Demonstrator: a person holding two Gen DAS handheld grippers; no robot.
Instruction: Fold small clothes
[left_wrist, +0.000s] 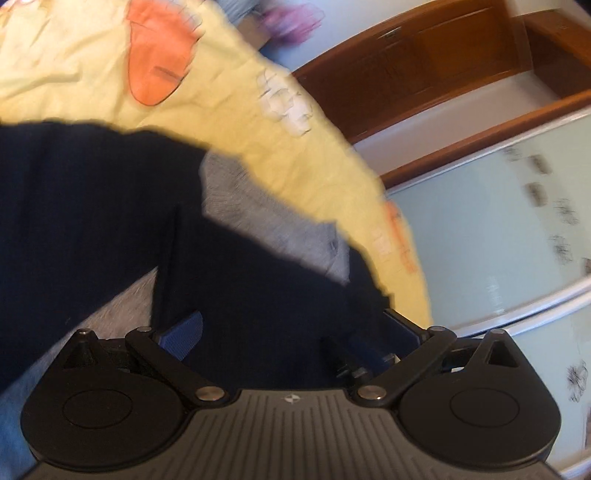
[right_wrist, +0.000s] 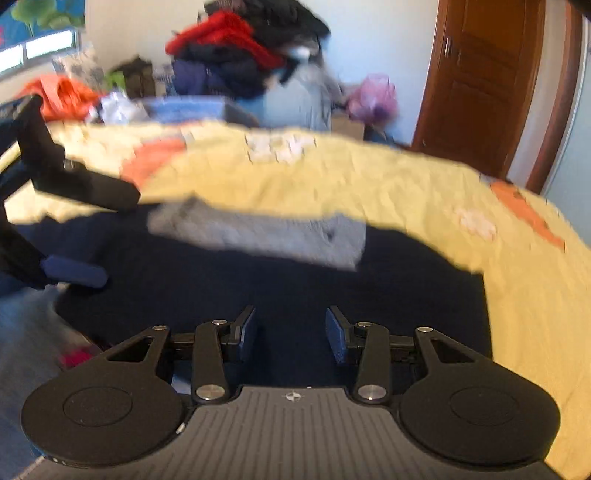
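Yellow bedsheet (right_wrist: 369, 177) carries navy garment (right_wrist: 258, 280), grey lining (right_wrist: 258, 232) up. Left gripper (left_wrist: 291, 328) and right gripper (right_wrist: 291, 330) gape, empty, above its near edge, likely just-laid fold.

A dark navy garment (right_wrist: 258, 288) of matt cloth lies on a crinkled yellow sheet (right_wrist: 369, 177). At its twelve o'clock lies a grey piece (right_wrist: 266, 229), soft and fuzzy. The right gripper (right_wrist: 291, 330) is matt black plastic with shiny metal pins and textured blue pads (right_wrist: 248, 334). At two o'clock, a glossy brown wooden door (right_wrist: 480, 74).
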